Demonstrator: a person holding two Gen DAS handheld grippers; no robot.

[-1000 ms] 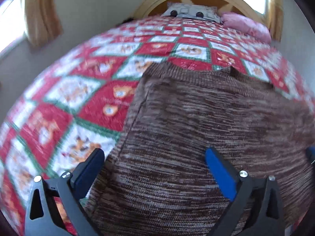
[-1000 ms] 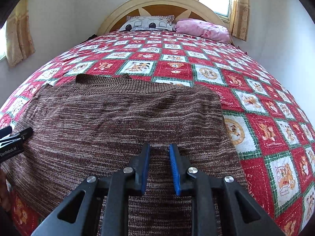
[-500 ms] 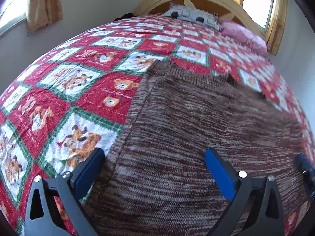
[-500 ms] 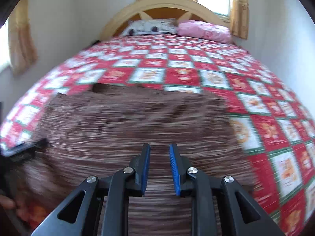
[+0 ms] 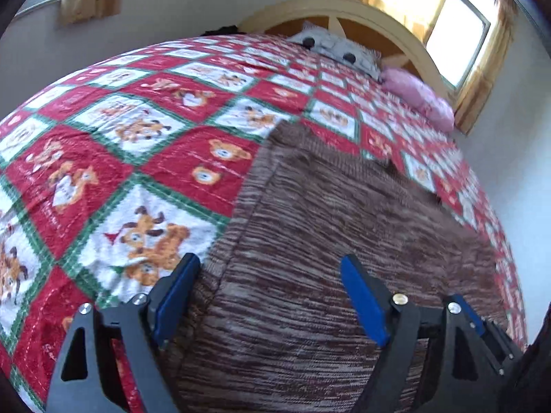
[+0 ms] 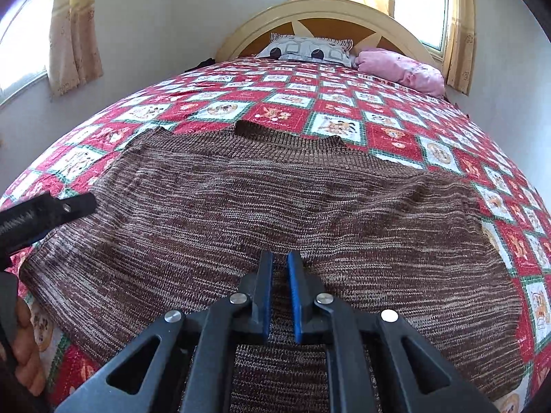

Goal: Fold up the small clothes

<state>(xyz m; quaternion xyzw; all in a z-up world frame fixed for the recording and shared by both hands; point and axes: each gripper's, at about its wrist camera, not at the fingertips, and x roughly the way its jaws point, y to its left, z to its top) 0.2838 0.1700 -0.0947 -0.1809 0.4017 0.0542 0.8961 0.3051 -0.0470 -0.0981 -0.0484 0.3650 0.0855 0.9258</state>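
Two grippers frame your view of a brown-and-white marled knit sweater spread flat on the bed. At the far left of the right wrist view your hand holds the left gripper over the sweater's left edge; its blue-padded jaws stand wide and are closing, with the knit lying below them but not pressed by either pad. One pad hangs over the boundary between sweater and quilt, the other over the knit itself.

Moving rightward, the sweater shows horizontal streaks of dark brown, tan and cream, with a darker ribbed neckline at the far edge, toward the headboard. Its surface is mostly smooth, with shallow ripples near the right shoulder. It lies on the near half of a red, white and green patchwork quilt with bear prints, which covers the whole bed.

Your right gripper sits low over the near middle of the sweater, jaws drawn almost together with only a thin slit between the blue pads; you cannot tell whether any knit is caught there.

Beyond, a grey patterned pillow and a pink pillow rest against the cream arched wooden headboard.
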